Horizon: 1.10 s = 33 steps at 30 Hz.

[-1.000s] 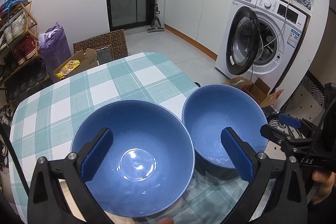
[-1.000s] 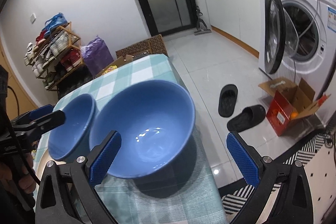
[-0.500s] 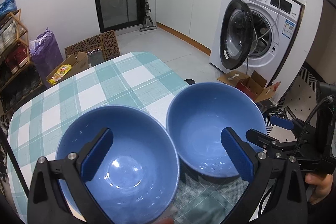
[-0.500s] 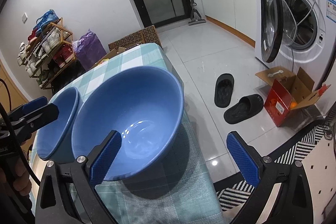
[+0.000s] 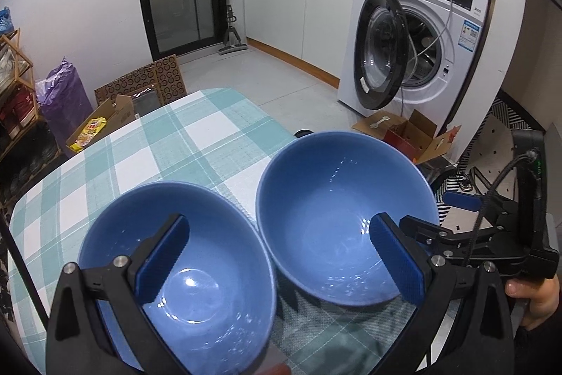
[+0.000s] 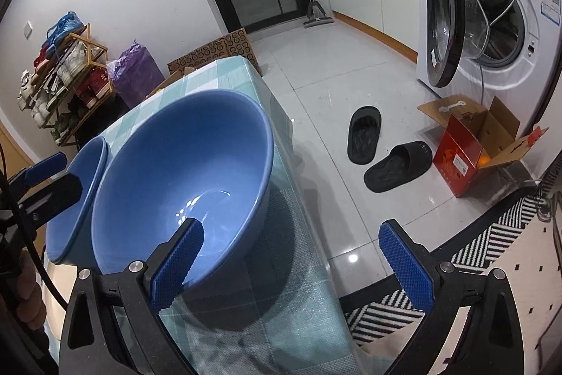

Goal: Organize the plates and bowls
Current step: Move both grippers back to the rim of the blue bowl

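Two empty blue bowls stand side by side on the green-and-white checked tablecloth (image 5: 196, 143). In the left wrist view the left bowl (image 5: 196, 315) lies nearest and the right bowl (image 5: 337, 199) touches its rim. My left gripper (image 5: 279, 259) is open and spans both bowls, one finger over each. In the right wrist view the right bowl (image 6: 182, 164) fills the near left, with the left bowl (image 6: 84, 178) behind it. My right gripper (image 6: 293, 264) is open; its left finger reaches over that bowl's near rim, and its right finger hangs beyond the table edge.
The table's right edge (image 6: 309, 234) drops to a tiled floor with two black slippers (image 6: 365, 132), an open cardboard box (image 6: 470, 146) and a washing machine (image 5: 421, 51) with its door open. A shoe rack (image 6: 66, 69) and a purple bag (image 6: 137, 72) stand beyond the table.
Both grippers have come closer to the bowls. The right gripper's left finger now reaches over its bowl's near rim. The bowls rest on the cloth as before.
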Each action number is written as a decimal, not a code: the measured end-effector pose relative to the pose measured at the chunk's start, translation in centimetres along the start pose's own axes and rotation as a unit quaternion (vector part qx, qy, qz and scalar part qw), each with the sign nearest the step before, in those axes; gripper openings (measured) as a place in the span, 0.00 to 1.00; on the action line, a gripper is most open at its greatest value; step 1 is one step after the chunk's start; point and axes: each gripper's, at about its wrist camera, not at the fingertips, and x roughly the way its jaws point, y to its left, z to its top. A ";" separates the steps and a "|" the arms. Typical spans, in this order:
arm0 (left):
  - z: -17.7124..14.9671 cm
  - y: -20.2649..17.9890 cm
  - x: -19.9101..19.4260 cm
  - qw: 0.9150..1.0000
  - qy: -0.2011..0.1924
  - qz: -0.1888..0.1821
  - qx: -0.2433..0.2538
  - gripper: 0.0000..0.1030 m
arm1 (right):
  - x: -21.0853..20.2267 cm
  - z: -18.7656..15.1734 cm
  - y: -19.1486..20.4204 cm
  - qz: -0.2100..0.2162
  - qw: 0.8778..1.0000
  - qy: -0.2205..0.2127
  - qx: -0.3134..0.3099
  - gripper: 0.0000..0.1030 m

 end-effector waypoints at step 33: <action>-0.8 -2.1 1.0 0.998 0.004 -0.054 0.037 0.67 | 1.5 -0.7 -0.3 0.004 0.999 0.034 -0.019 0.99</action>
